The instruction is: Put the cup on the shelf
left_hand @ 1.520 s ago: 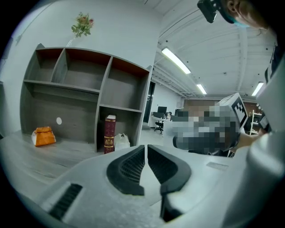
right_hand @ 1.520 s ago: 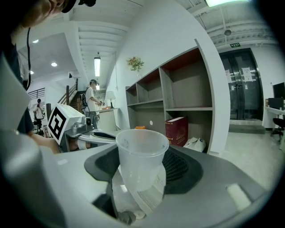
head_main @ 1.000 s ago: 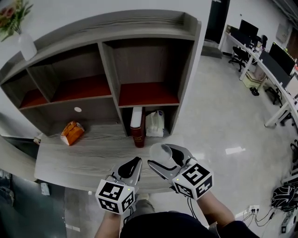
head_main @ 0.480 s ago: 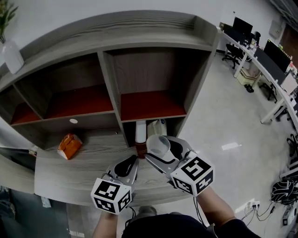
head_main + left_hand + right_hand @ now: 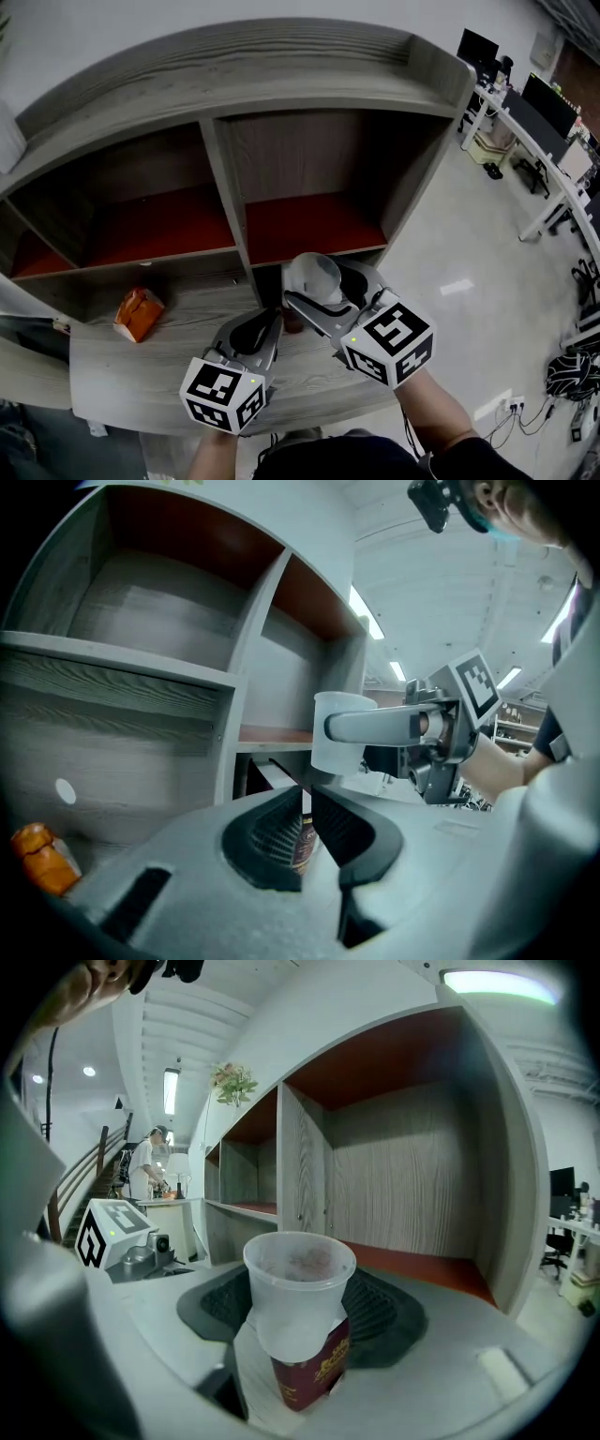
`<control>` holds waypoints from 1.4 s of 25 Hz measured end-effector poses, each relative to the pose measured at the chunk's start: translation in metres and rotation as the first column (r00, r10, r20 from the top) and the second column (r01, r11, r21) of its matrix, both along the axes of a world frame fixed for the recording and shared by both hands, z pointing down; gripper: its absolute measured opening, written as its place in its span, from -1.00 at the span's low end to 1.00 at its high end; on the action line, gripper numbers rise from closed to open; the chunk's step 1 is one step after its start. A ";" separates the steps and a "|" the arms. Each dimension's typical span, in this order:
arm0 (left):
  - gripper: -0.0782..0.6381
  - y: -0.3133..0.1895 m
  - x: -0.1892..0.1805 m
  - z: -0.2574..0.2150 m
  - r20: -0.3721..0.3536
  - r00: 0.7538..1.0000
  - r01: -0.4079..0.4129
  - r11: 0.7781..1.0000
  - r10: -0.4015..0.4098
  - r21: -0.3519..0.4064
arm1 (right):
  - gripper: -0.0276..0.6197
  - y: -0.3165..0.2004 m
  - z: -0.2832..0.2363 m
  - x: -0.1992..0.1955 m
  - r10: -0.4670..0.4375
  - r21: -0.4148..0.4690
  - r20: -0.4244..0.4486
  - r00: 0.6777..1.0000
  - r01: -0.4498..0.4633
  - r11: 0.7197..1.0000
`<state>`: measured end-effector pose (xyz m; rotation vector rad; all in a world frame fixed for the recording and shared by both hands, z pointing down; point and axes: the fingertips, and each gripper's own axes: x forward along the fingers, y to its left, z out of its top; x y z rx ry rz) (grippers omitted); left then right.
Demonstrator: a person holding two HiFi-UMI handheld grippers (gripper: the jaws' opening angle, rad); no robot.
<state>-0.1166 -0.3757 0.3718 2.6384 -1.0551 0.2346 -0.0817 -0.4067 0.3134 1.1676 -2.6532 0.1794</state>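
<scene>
A translucent white plastic cup [image 5: 314, 274] [image 5: 298, 1288] [image 5: 339, 733] is upright between the jaws of my right gripper [image 5: 325, 289] [image 5: 302, 1321], which is shut on it. It hovers just in front of the lower edge of the shelf's right red-floored compartment [image 5: 314, 220] [image 5: 422, 1265]. My left gripper [image 5: 270, 326] [image 5: 305, 803] hangs beside it on the left over the grey wooden desk [image 5: 159, 361], shut and holding nothing.
A dark red can [image 5: 292, 324] [image 5: 314, 1377] stands on the desk behind the cup, mostly hidden. An orange snack bag [image 5: 138, 312] [image 5: 42, 860] lies at the left. The shelf's left compartment [image 5: 150, 225] is beside the divider. Office desks with monitors [image 5: 534, 103] are at the right.
The right gripper has carried the cup up and forward toward the shelf's right compartment, and the cup now covers the can's top and the white bag. The left gripper has hardly moved.
</scene>
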 end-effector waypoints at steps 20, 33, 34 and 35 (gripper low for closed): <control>-0.73 -0.042 -0.021 -0.018 -0.054 0.998 0.025 0.998 -0.023 0.050 | -0.02 -0.076 -0.022 -0.003 0.157 0.129 -0.063 0.986 -0.148 0.981; -0.71 -0.047 -0.016 -0.014 -0.080 0.997 0.007 0.999 -0.004 0.035 | 0.01 -0.090 -0.014 -0.003 0.211 0.135 -0.082 0.974 -0.199 0.971; -0.71 -0.047 -0.014 -0.015 -0.081 0.997 0.004 0.999 -0.001 0.035 | 0.02 -0.090 -0.015 -0.003 0.211 0.136 -0.081 0.974 -0.199 0.970; -0.70 -0.046 -0.013 -0.016 -0.079 0.997 0.002 0.999 0.001 0.036 | 0.02 -0.090 -0.016 -0.002 0.212 0.139 -0.078 0.974 -0.200 0.970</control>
